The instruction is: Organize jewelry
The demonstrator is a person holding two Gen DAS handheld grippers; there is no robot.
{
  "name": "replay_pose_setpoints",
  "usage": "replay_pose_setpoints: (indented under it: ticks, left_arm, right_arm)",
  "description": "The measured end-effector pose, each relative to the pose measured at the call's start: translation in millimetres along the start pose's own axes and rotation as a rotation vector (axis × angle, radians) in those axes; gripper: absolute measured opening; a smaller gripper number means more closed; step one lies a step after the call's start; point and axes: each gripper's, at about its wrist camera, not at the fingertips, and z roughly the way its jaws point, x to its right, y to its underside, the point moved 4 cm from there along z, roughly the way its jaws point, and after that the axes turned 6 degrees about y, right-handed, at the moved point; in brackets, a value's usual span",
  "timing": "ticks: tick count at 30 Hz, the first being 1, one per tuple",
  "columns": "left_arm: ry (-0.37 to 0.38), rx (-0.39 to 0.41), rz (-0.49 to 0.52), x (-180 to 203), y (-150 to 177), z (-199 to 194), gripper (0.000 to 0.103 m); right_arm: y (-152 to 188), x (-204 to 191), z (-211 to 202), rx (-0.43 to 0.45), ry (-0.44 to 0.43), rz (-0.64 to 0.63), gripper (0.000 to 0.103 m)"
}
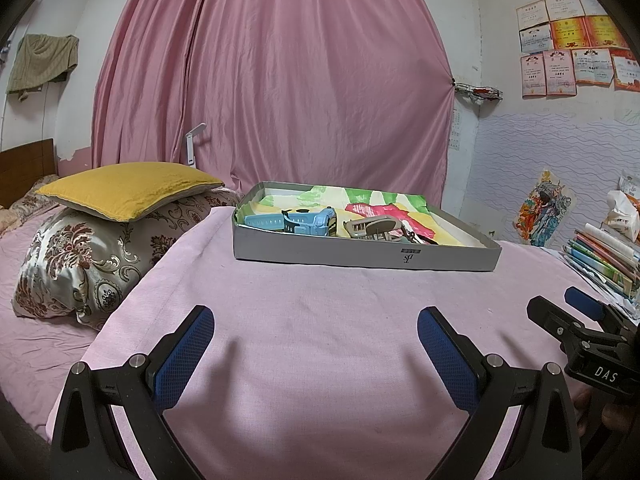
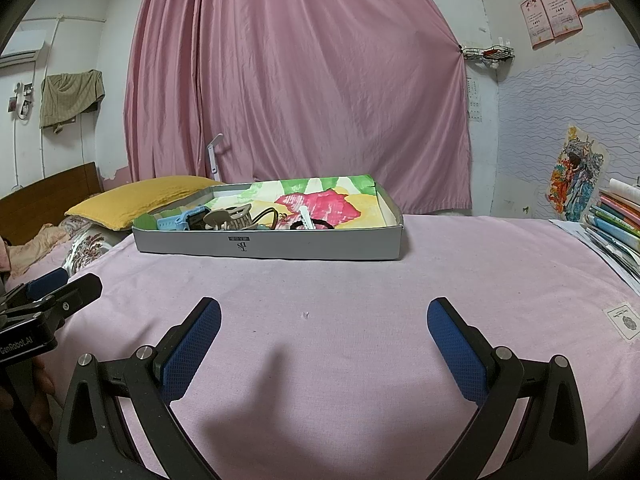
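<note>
A shallow grey box (image 1: 360, 254) (image 2: 280, 246) lined with painted paper sits on the pink bed cover ahead of both grippers. In it lie a light blue watch (image 1: 296, 222) (image 2: 182, 220), a beige hair claw (image 1: 374, 226) (image 2: 230, 216), a black hair tie (image 2: 320, 224) and a white clip (image 2: 306, 216). My left gripper (image 1: 316, 330) is open and empty, low over the cover, well short of the box. My right gripper (image 2: 324, 322) is open and empty, also short of the box. Each gripper shows at the edge of the other's view (image 1: 576, 312) (image 2: 60, 290).
A yellow cushion (image 1: 128, 188) rests on a floral pillow (image 1: 92, 264) to the left of the box. A stack of books (image 1: 604, 256) (image 2: 616, 220) lies at the right edge of the bed. A pink curtain (image 1: 276, 72) hangs behind.
</note>
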Motion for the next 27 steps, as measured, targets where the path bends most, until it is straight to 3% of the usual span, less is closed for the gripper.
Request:
replay_pose_setpoints:
  ticks: [27]
  left_arm:
    - [-0.004,-0.01,0.004,2.7,2.0,1.0,0.102]
  right_arm:
    - [1.3,-3.3,3.2,0.004,-0.019,0.009,0.101]
